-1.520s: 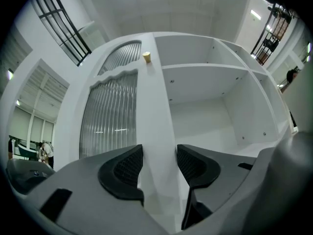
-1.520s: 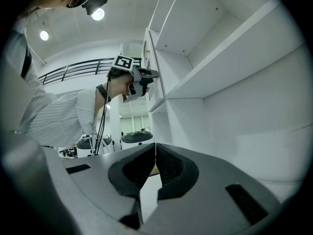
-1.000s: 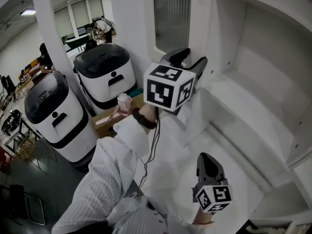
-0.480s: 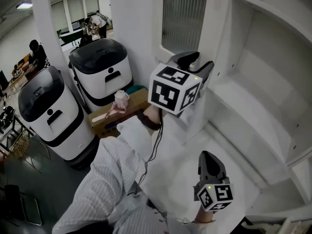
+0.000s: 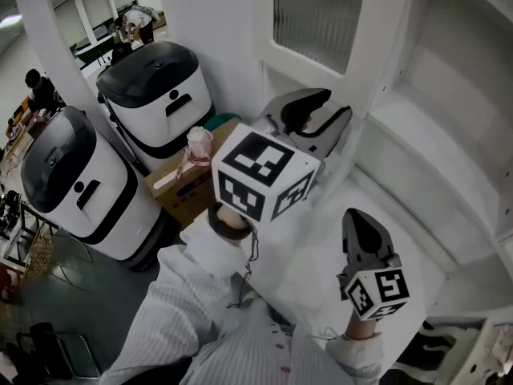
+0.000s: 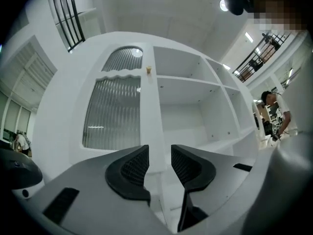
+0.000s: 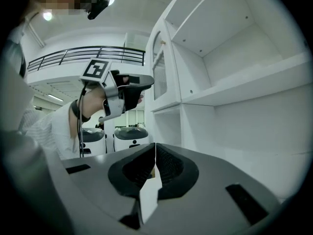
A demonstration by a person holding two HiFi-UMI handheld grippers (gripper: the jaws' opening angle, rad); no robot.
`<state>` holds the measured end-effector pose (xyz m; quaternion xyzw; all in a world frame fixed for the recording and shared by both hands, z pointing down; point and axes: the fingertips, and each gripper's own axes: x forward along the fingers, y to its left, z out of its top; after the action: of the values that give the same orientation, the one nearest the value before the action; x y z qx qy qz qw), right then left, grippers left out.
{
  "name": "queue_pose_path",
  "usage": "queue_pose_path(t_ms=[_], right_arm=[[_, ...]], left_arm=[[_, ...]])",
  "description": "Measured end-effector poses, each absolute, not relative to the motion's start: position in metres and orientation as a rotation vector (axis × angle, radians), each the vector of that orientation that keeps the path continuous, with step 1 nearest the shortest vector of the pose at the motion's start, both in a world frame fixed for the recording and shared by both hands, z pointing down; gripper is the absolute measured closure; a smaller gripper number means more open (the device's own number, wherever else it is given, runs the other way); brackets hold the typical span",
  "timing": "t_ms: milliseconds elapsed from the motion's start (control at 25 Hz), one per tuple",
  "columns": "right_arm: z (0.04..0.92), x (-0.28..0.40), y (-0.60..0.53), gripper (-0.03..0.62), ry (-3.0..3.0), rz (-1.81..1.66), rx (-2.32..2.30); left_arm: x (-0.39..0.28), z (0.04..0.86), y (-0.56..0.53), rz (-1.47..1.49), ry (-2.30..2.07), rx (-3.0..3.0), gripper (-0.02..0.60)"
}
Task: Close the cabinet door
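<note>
The white cabinet door (image 5: pixel 280 66) with its ribbed glass pane (image 5: pixel 321 14) stands ajar beside the open shelves. In the left gripper view the pane (image 6: pixel 115 114) fills the left side, with a small knob (image 6: pixel 148 70) on the door's stile. My left gripper (image 5: pixel 311 120) is held level close to the door's lower part. Its jaws (image 6: pixel 160 155) are closing with a gap still between them; the stile shows through the gap and the pads touch nothing. My right gripper (image 5: pixel 358 224) hangs lower, in front of the shelves. It (image 7: pixel 155 153) is shut and empty.
Open white shelves (image 5: pixel 425 135) fill the right. Left of the cabinet stand two white machines with black lids (image 5: pixel 156 95) (image 5: pixel 68 183) and a cardboard box (image 5: pixel 188 184) with a pink thing on it. People work at desks far back left.
My left gripper has sunk and drawn back from the door's glass pane towards its lower panel. My right gripper has shifted a little to the right.
</note>
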<state>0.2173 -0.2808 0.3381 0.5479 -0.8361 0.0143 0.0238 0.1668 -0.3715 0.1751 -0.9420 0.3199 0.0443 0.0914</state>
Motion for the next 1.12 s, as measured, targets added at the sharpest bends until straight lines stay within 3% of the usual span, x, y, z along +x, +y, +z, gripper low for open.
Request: queue_pose_path(t_ms=[720,1120], right_arm=[[0.344,0.191,-0.278,0.582,-2.528,0.046,1.761],[0.349,0.197,-0.272,0.582,-2.51,0.043,1.741]], left_arm=[[0.142,0.302,-0.308,0.231,0.848,-3.161,0.569],[0.172,0.335,-0.284,-0.013,0.819,-3.012,0.572]])
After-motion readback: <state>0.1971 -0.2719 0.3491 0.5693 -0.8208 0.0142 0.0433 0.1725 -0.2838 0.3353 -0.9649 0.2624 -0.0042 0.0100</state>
